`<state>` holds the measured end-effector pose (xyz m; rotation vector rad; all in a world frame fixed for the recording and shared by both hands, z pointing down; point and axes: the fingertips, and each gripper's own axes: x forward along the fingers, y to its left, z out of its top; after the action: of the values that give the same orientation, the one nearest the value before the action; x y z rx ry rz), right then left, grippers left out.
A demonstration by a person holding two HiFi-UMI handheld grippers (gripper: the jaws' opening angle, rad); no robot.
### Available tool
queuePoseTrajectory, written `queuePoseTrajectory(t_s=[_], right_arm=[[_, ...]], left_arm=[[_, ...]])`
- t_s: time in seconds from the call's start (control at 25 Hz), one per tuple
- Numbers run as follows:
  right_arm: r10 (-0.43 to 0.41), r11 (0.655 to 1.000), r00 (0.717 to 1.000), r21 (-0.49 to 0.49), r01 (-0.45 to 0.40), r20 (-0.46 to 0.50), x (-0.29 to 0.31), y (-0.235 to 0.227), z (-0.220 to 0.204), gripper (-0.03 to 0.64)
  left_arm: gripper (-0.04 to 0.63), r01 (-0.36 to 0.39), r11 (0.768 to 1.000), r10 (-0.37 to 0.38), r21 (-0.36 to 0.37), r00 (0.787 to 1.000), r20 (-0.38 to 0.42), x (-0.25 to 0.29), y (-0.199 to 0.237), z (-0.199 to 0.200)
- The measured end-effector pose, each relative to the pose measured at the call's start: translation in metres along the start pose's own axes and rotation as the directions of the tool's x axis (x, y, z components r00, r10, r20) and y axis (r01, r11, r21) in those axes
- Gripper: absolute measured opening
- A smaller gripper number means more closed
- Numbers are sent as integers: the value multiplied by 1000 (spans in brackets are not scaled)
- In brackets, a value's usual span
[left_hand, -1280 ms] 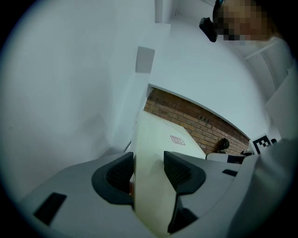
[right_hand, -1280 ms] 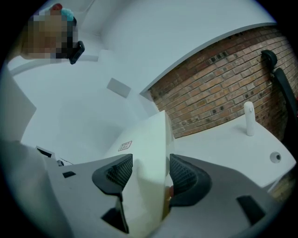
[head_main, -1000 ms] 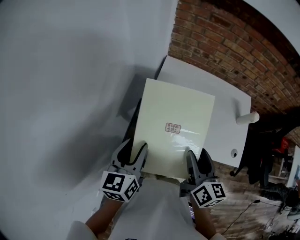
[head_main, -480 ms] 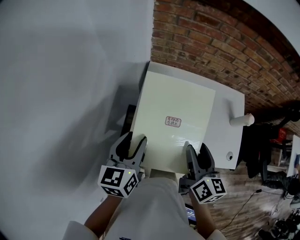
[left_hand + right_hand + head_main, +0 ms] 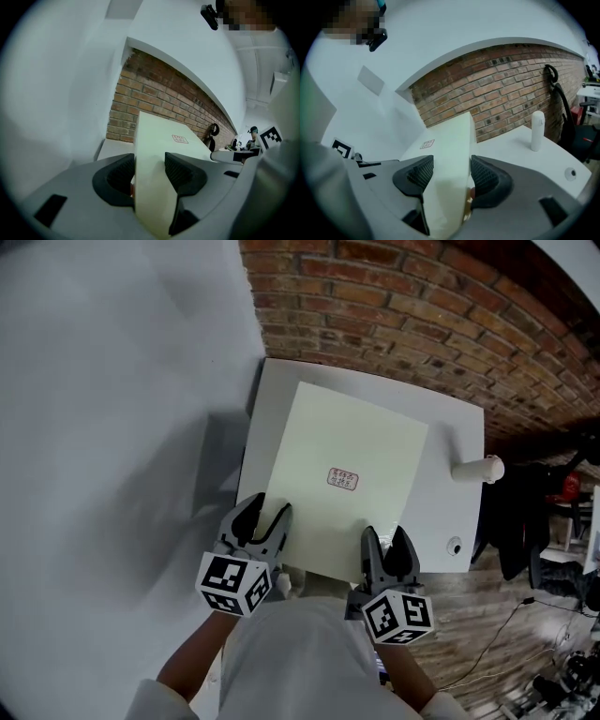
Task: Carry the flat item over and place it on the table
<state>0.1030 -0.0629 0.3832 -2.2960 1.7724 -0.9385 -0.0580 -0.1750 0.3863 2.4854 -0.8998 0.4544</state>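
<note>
Left gripper (image 5: 267,514), right gripper (image 5: 385,540) jaws clamp board (image 5: 352,451); board now farther over table (image 5: 448,432).

The flat panel (image 5: 347,474) is over the table (image 5: 448,432), a bottle (image 5: 478,469) to its right. A brick wall (image 5: 394,296) stands behind.

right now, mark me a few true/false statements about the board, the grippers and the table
1. The left hand-held gripper and the right hand-held gripper are both shut on the cream board. True.
2. The board carries a small label near its middle. True.
3. The white bottle stands on the board. False: it stands on the white table, off the board's right edge.
4. The wall behind the table is tiled. False: it is a brick wall.
</note>
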Motion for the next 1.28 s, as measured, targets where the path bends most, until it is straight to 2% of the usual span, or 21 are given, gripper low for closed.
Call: queuePoseTrajectory(t_s=[0.32, 0.56, 1.0, 1.28], right_arm=[[-128, 979, 992, 162, 126, 2, 16, -55, -16, 268], [-260, 952, 966, 165, 256, 2, 19, -92, -17, 268], [-389, 899, 921, 219, 379, 3, 39, -147, -25, 268], [-453, 859, 891, 263, 440, -11, 51, -178, -45, 268]], left_arm=[[212, 103, 987, -89, 123, 989, -114, 71, -21, -8], [209, 198, 969, -172, 150, 970, -170, 117, -44, -17], [209, 322, 934, -276, 153, 924, -264, 194, -66, -38], [209, 386, 908, -320, 164, 890, -324, 236, -73, -64]])
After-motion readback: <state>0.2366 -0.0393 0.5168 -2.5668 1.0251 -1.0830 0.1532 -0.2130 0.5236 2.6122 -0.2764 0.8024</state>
